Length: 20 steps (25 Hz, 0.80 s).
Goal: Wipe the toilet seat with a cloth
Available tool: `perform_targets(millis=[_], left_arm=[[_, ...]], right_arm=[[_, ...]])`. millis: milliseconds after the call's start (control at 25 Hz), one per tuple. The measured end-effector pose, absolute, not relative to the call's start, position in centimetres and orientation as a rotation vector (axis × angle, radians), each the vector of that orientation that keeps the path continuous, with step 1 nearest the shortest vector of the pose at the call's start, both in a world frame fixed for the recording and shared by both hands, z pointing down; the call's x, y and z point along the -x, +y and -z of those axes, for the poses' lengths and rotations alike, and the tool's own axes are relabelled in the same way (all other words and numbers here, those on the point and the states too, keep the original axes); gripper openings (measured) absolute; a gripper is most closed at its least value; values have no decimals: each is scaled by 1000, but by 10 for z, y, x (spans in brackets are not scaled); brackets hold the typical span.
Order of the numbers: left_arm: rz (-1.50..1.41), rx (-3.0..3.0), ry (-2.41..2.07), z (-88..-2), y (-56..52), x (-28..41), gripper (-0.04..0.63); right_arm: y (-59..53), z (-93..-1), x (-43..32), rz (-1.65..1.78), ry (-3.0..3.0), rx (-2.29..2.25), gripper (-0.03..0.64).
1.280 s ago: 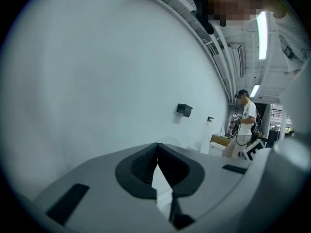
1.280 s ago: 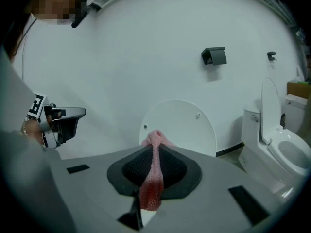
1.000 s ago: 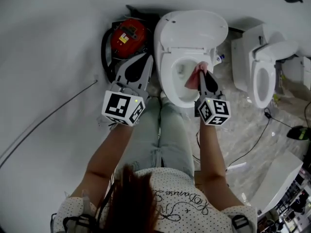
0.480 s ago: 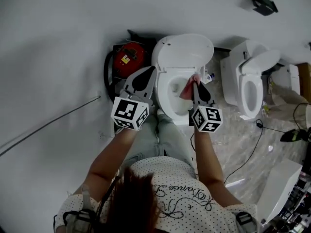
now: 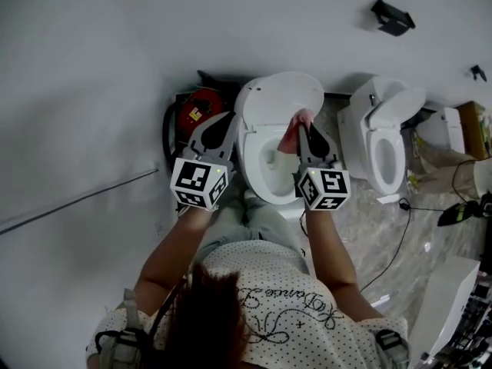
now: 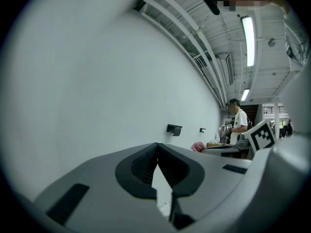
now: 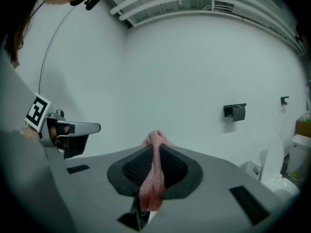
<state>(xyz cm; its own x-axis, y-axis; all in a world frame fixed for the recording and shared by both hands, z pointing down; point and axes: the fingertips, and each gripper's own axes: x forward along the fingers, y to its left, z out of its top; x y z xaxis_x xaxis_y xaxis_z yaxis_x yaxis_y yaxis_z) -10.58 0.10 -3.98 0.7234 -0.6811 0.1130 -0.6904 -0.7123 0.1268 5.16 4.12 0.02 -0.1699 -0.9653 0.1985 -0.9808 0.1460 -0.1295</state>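
Both forearms are bare and reach forward and down from the torso. The left forearm angles out to its own side, and the right forearm runs nearly straight ahead. The hands are hidden behind the tools they hold. The left tool points forward with its jaws closed tip to tip — nothing sits between them. The right tool lies about level with it and well apart, its jaws clamped on a pink cloth — a tuft pokes out past the tips.
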Motion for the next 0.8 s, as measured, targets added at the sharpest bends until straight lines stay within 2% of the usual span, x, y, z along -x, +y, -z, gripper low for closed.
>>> perform_targets(millis=[200,600,800], left_arm=[[-85,-2808,-1138,57,1,110,0],[-90,-2886,-1168,77,2,123,2],[-100,-2880,-1169,77,-5,121,2]], right_arm=[[40,35,-47,-397,-2414,-2011,48],[40,78,-25,-160,-2451,-1964,48],[36,81,-25,-172,-2454,-1963,46]])
